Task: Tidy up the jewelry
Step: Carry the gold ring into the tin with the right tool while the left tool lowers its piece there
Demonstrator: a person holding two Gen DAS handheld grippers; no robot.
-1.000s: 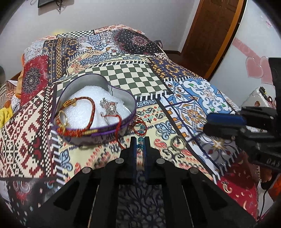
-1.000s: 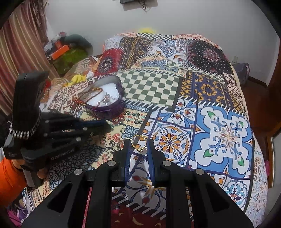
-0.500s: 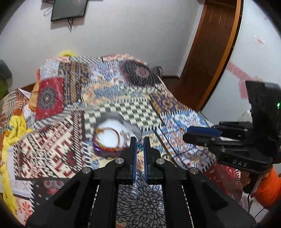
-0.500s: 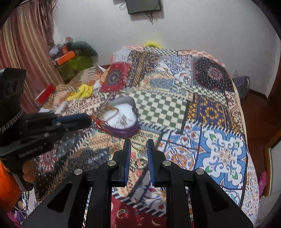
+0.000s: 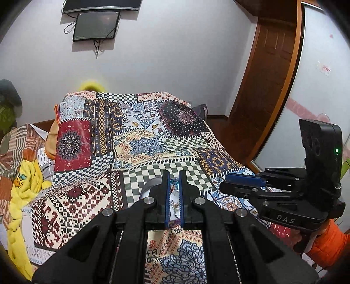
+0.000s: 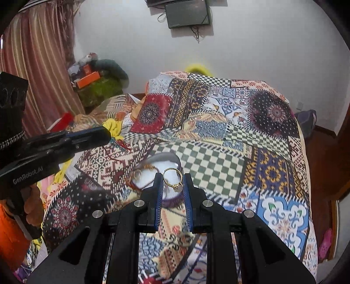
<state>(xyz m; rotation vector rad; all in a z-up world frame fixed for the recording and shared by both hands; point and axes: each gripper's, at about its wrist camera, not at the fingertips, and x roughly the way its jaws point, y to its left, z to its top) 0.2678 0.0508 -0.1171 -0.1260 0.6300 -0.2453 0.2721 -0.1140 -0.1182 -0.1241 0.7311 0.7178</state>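
Tin [image 6: 153, 158] on quilt [image 6: 214, 161] holds bracelets [image 6: 142, 174]. Right gripper [image 6: 173, 185] pinches gold ring [image 6: 172, 178]; left gripper [image 5: 174, 185] clamps beaded bracelet [image 5: 174, 183].

The heart tin [image 6: 163, 157] sits on the bed [image 6: 273, 174], bracelets [image 6: 140, 172] inside it, screen [image 6: 188, 13] on the wall behind.

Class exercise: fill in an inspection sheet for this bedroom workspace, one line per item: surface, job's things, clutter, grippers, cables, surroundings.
Surface: patchwork bedspread.
Job's things: heart-shaped tin holding bracelets; gold ring; blue-beaded red cord.
Clutter: yellow cloth; heap beside the curtain.
Grippers: right gripper shut on gold ring; left gripper shut on blue-beaded red cord.
Cables: hanging below the wall screen.
Surroundings: white wall, wooden door.
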